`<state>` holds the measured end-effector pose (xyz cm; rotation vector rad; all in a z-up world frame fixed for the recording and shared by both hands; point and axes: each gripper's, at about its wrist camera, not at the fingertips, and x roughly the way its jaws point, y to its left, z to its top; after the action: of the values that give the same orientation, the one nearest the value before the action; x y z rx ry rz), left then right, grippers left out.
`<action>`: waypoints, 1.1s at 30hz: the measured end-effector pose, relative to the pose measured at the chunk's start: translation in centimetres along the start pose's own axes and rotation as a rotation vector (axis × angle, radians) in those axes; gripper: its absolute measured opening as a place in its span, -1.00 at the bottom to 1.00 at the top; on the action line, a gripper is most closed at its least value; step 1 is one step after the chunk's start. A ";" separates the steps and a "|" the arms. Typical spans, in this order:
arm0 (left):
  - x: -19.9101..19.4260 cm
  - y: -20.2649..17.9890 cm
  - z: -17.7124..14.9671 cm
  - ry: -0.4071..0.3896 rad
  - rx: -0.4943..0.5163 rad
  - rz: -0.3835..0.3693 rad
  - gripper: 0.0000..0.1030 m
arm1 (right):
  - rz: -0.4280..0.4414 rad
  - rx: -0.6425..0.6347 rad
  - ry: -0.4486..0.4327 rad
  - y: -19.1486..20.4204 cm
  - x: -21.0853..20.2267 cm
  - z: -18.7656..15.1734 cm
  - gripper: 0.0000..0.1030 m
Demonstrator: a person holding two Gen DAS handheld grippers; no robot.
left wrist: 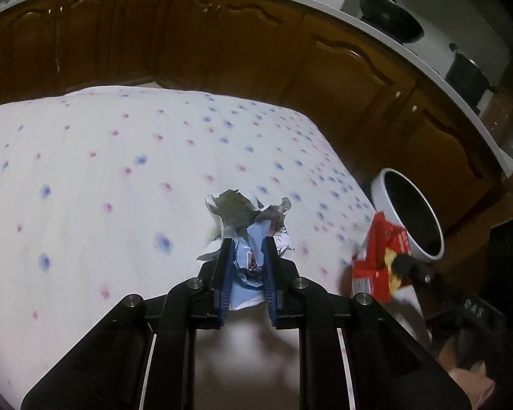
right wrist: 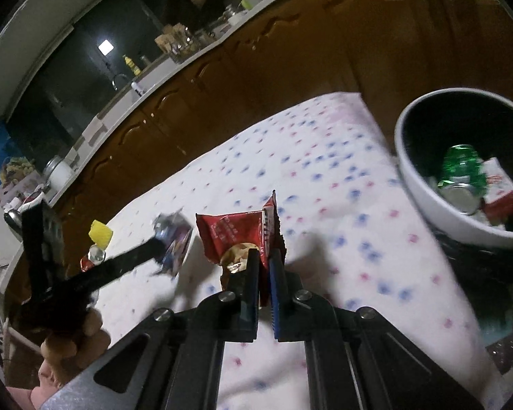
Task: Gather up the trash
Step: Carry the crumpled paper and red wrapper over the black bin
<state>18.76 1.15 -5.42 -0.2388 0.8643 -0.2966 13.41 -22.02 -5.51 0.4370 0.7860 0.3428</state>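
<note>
My left gripper (left wrist: 246,256) pinches one crumpled paper (left wrist: 248,220); my right gripper (right wrist: 264,266) pinches one red wrapper (right wrist: 237,230). The bin (right wrist: 424,188) holds one can (right wrist: 461,174), perhaps one carton (right wrist: 499,188).

Tablecloth (left wrist: 119,177), white with blue and pink dots, fills the centre of both views. Brown wooden cabinets (left wrist: 222,44) under a pale countertop (left wrist: 441,78) arc across the upper frame; a black frying pan (left wrist: 390,13) and a dark pot (left wrist: 468,71) stand at upper right in the left view. A yellow bottle (right wrist: 130,63) and a faucet (right wrist: 118,80) show upper left in the right view, a white-lidded jar (right wrist: 60,172) at far left.
</note>
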 end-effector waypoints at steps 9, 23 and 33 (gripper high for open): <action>-1.6 -4.2 -1.7 -0.004 0.079 0.025 -0.71 | -0.042 0.013 -0.061 -0.9 -3.3 -0.7 -0.90; -2.5 -8.9 -3.1 -0.027 0.158 0.034 -0.71 | -0.079 0.020 -0.139 -2.6 -7.1 -1.4 -0.90; -2.1 -12.4 -3.3 -0.037 0.226 0.028 -0.71 | -0.103 0.037 -0.179 -4.6 -9.4 -1.3 -0.90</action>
<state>12.94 -9.95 -2.00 -0.0218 0.7897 -0.3594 6.84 -29.89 -3.02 0.4540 0.6385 0.1904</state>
